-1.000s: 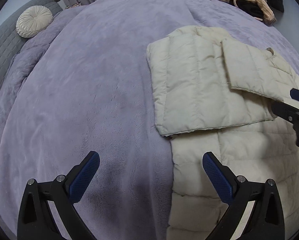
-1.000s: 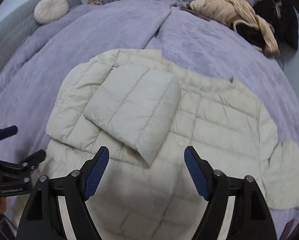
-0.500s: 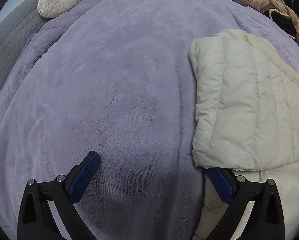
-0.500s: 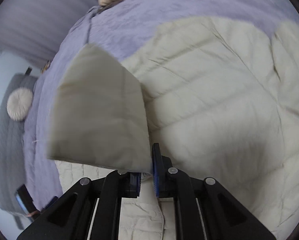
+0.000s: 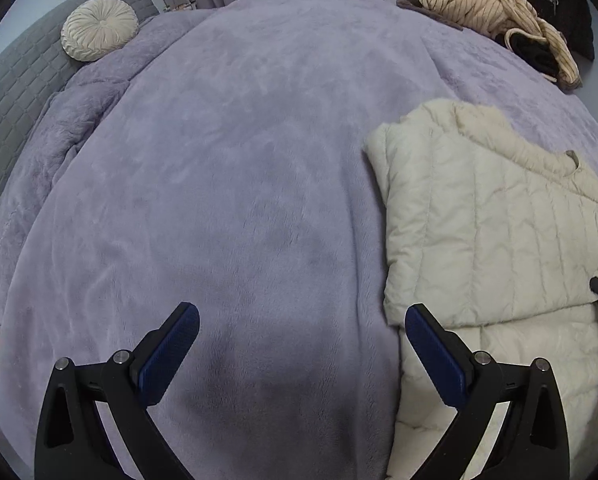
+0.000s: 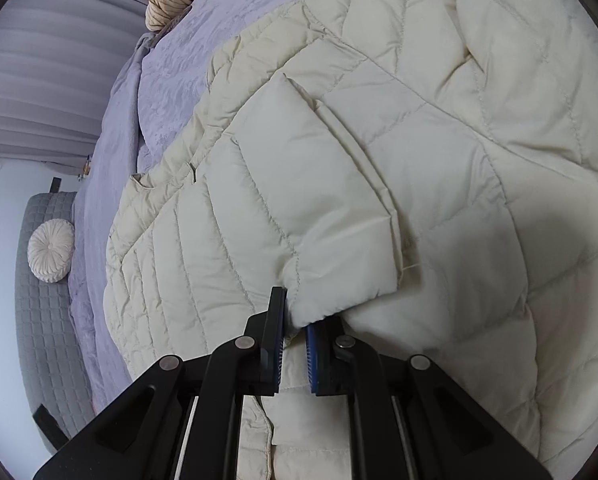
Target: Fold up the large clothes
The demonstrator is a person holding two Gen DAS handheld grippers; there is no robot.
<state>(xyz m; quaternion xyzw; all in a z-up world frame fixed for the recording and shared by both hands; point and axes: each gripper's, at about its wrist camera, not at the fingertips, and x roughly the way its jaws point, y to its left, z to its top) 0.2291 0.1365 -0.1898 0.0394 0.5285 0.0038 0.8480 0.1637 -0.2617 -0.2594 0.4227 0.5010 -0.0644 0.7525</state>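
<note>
Blue pads of the right gripper are clenched on the cuff end of the sleeve, cream fabric pinched between the 2 fingers. Its jaws have just been closing, and the fabric is between them. That sleeve lies across the jacket, its long axis running from the pinched cuff up and left toward the shoulder. The jacket is a cream quilted puffer, spread flat on the bedspread, collar end toward the curtain side in the right wrist view.

Left gripper hangs released, fingers wide apart with only bedspread between them; its right finger sits just beside the jacket's near folded corner. In that view the jacket fills the right side, folded edge running up and down, collar loop at the upper right.

Wide bare bedspread lies left of the jacket. A round cushion rests by the grey headboard; a heap of striped and dark clothes sits at the far edge, well apart from the jacket.
</note>
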